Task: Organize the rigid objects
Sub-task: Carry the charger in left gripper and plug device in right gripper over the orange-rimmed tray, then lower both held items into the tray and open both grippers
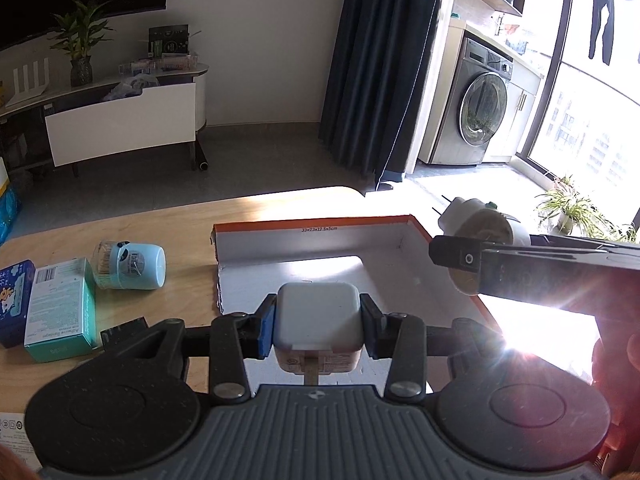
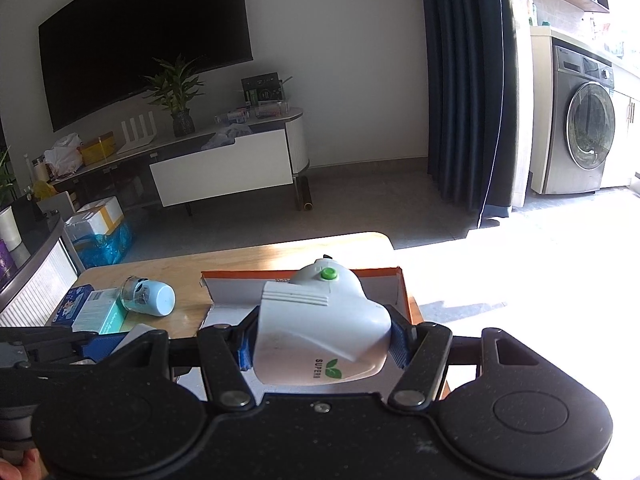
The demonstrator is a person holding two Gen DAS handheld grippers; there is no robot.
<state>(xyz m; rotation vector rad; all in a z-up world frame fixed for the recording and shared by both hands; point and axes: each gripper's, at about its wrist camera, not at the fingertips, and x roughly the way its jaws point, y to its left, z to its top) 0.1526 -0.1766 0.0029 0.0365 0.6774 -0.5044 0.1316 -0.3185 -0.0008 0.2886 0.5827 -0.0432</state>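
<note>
My left gripper [image 1: 319, 326] is shut on a white square charger block [image 1: 318, 316], held over the open orange-edged cardboard box [image 1: 312, 226] on the wooden table. My right gripper [image 2: 322, 344] is shut on a white plastic device with a green button [image 2: 320, 328], held above the same box [image 2: 396, 280]. In the left wrist view that device [image 1: 480, 224] and the right gripper's finger [image 1: 460, 256] show at the right, over the box's right side. A light blue jar [image 1: 132, 266] lies on its side left of the box, also in the right wrist view [image 2: 150, 298].
A teal carton [image 1: 60, 312] and a dark blue box [image 1: 14, 302] lie at the table's left, beside the jar. The table's far edge [image 1: 280, 196] drops to the floor. Strong sun glare covers the right side of the box.
</note>
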